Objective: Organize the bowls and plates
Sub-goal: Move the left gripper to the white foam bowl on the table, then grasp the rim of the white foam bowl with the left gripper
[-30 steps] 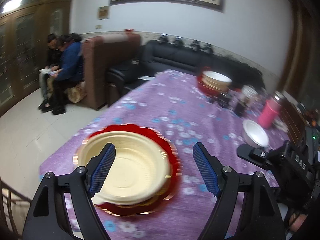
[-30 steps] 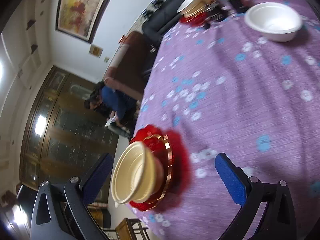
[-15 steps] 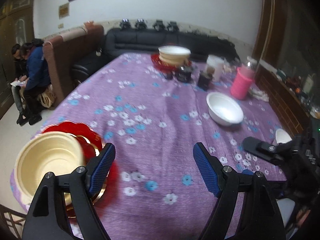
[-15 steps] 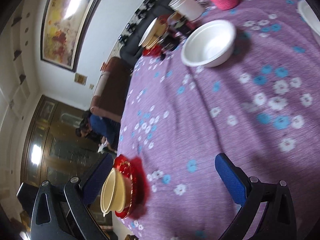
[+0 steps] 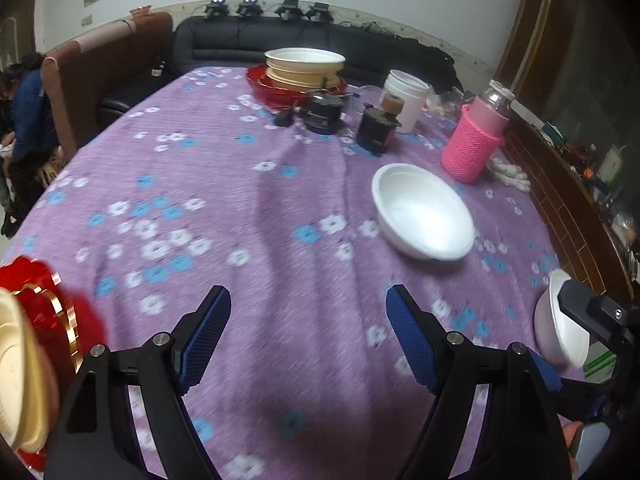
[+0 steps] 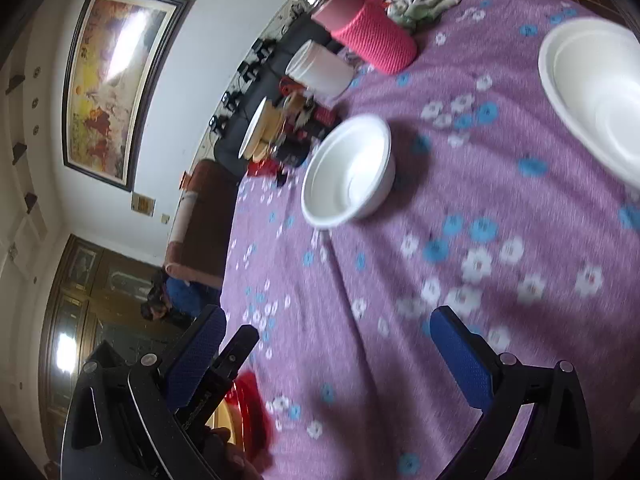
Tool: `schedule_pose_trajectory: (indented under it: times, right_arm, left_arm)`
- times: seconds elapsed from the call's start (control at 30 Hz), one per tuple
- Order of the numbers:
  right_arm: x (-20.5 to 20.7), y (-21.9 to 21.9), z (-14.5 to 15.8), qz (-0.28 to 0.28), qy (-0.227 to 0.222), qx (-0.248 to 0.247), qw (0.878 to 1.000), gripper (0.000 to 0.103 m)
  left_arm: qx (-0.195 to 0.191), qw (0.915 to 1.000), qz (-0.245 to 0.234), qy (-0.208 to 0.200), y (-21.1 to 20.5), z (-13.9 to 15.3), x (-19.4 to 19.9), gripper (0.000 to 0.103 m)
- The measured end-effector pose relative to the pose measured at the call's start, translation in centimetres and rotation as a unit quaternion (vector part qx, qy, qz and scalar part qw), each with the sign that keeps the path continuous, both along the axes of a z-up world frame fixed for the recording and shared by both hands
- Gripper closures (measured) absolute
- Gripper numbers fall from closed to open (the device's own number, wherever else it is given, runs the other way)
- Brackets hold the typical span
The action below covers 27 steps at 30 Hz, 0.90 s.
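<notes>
Left wrist view level over table, right view rolled sideways, perhaps nearer, both sharing white bowl [image 5: 423,212].

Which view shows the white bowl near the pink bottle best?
The left wrist view: the white bowl sits upright with rim and inside fully visible. The right wrist view also shows it whole, but tilted sideways.

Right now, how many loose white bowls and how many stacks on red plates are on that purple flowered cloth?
Loose white bowls: 2 (large white bowl, small white bowl)
Stacks of bowls on red plates: 2 (far stack, near stack)
Total: 4
</notes>
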State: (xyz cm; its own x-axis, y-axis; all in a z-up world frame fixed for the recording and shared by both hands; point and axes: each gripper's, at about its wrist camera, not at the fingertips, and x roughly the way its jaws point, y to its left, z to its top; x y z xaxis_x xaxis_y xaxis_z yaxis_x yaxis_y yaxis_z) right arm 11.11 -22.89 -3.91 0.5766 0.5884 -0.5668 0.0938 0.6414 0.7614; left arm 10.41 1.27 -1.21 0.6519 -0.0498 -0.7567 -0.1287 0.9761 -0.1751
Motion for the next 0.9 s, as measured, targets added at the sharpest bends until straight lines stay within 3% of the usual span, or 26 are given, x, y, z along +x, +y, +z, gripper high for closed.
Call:
schedule_pose_trajectory:
  times: [0.4, 0.9]
  right_arm:
    - [6.9, -1.8, -0.6, -0.017, 0.000, 0.000, 1.000, 0.003]
    - [12.6, -1.2, -3.5, -0.016, 0.029, -0.026, 0.999, 0.033]
  left_arm:
    - [-0.003, 0.9999, -0.007, 0.013, -2.5, -1.4, 7.4, 0.023]
    - [0.003, 0.9998, -0.006, 0.020, -4.2, -3.5, 12.0, 0.023]
